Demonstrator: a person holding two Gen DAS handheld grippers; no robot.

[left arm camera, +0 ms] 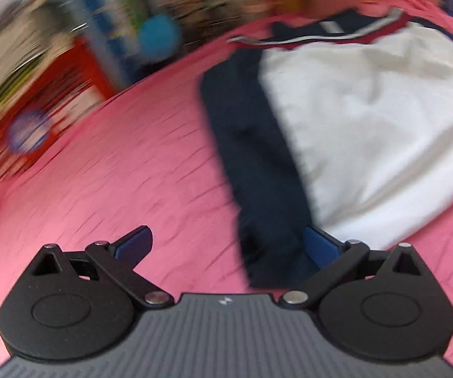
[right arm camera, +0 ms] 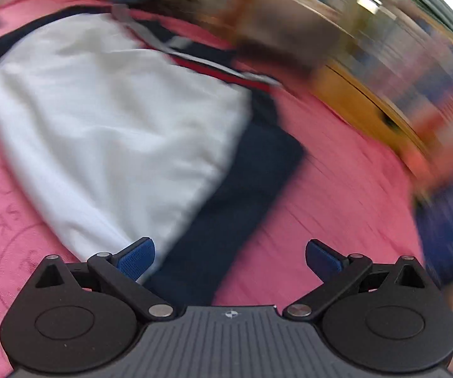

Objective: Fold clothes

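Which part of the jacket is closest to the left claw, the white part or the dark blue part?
The dark blue sleeve: its end lies between the open left claw's fingers, while the white body panel spreads farther off.

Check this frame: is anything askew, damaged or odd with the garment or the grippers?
Nothing stands out. The white and navy jacket lies on the pink cover, white panel creased and both navy sleeves laid along its sides. The left gripper and right gripper are open and hold nothing. Motion blur hides fine detail.
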